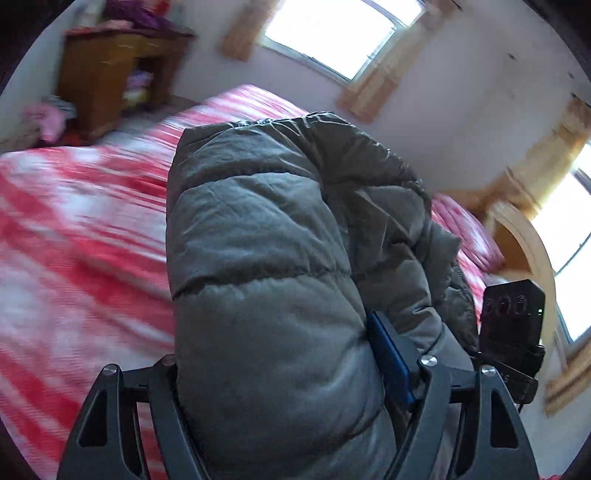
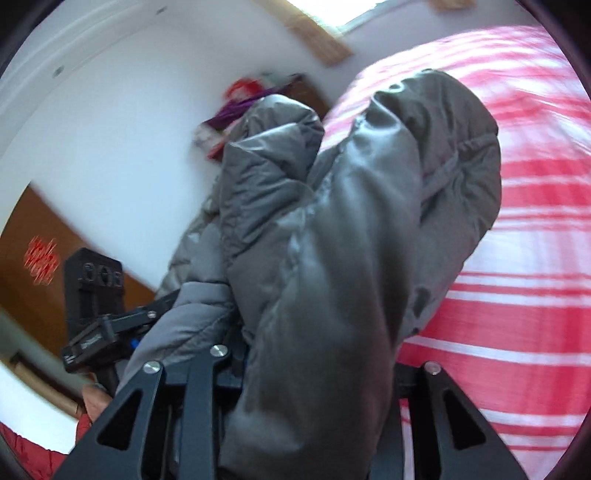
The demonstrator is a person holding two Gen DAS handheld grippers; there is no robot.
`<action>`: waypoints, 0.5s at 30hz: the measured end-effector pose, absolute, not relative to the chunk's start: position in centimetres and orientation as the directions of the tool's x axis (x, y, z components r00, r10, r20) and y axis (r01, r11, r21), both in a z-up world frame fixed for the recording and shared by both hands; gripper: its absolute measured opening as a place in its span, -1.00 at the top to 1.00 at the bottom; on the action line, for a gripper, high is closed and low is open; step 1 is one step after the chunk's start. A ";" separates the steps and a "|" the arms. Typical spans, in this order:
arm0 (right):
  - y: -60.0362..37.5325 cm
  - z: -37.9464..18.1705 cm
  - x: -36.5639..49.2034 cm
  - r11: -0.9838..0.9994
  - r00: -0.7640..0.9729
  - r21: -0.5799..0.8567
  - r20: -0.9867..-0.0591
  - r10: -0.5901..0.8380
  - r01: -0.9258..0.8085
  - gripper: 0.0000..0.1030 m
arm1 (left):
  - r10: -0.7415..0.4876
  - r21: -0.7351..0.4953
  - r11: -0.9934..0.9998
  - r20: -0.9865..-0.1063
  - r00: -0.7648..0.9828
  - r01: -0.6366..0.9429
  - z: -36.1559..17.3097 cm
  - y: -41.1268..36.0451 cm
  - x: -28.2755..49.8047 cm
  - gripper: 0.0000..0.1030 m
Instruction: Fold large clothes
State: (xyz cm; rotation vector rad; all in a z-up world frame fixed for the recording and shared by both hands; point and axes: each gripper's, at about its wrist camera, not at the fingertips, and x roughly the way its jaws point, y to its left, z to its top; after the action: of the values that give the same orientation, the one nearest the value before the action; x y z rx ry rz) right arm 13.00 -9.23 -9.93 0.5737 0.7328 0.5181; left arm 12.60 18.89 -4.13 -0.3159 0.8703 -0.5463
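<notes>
Now, left tongs (image 1: 284,373): you have them clenched on the grey puffer jacket (image 1: 258,240); a thick quilted fold fills the gap between the two black fingers, and the blue pad (image 1: 391,362) of one finger presses into the fabric.
Right tongs (image 2: 314,373): yours are likewise clamped on the jacket (image 2: 351,240), with a shiny grey bunch wedged between the fingers and spilling forward over them.
Jacket position: you hold it lifted in front of both cameras, gathered into padded rolls, above the bed (image 1: 74,229); whether its far end touches the bedspread cannot be told.
Other tool in view: from each wrist camera you can see the opposite tongs' black camera block, at the right edge (image 1: 511,317) in the left view and at the left side (image 2: 94,288) in the right view, close beside the jacket.
Bed: a red-and-white striped cover (image 2: 517,258), blurred in both views.
Room around you: a wooden cabinet (image 1: 110,74) with clothes piled on top stands beyond the bed, a bright window (image 1: 340,33) with pale curtains sits in the white wall, and a second window (image 1: 569,236) shows at the right.
</notes>
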 end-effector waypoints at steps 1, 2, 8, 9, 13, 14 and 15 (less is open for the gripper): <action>-7.2 -9.5 14.0 0.718 0.615 0.640 -0.458 0.641 -0.272 0.33 | -0.534 -0.456 0.842 -0.633 0.561 0.287 -3.5 21.0 12.4 -0.48; -5.5 -9.1 14.8 0.709 0.599 0.637 -0.452 0.661 -0.302 0.33 | -0.508 -0.443 0.856 -0.633 0.584 0.264 -3.2 22.4 12.2 -0.48; 5.9 -7.7 20.8 0.621 0.491 0.634 -0.401 0.773 -0.461 0.33 | -0.325 -0.387 0.919 -0.625 0.710 0.080 -2.5 31.0 12.4 -0.48; 7.3 -7.8 21.5 0.606 0.475 0.636 -0.394 0.787 -0.477 0.33 | -0.305 -0.378 0.924 -0.627 0.717 0.063 -2.7 31.6 12.5 -0.48; 12.4 -9.8 24.7 0.555 0.407 0.662 -0.384 0.828 -0.504 0.33 | -0.210 -0.317 0.948 -0.663 0.718 -0.016 -4.8 34.3 13.9 -0.49; 13.2 -10.5 25.2 0.556 0.400 0.665 -0.392 0.828 -0.498 0.33 | -0.187 -0.303 0.952 -0.680 0.709 -0.039 -5.7 34.4 14.5 -0.49; 13.4 -11.4 25.1 0.560 0.394 0.665 -0.403 0.826 -0.493 0.33 | -0.166 -0.288 0.956 -0.695 0.699 -0.059 -6.5 34.5 14.9 -0.49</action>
State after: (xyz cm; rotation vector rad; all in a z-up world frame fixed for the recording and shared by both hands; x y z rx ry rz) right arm 25.13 13.42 -11.43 0.4859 0.7854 0.8789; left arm 14.90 34.54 -6.46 -0.2998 0.7976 -0.0611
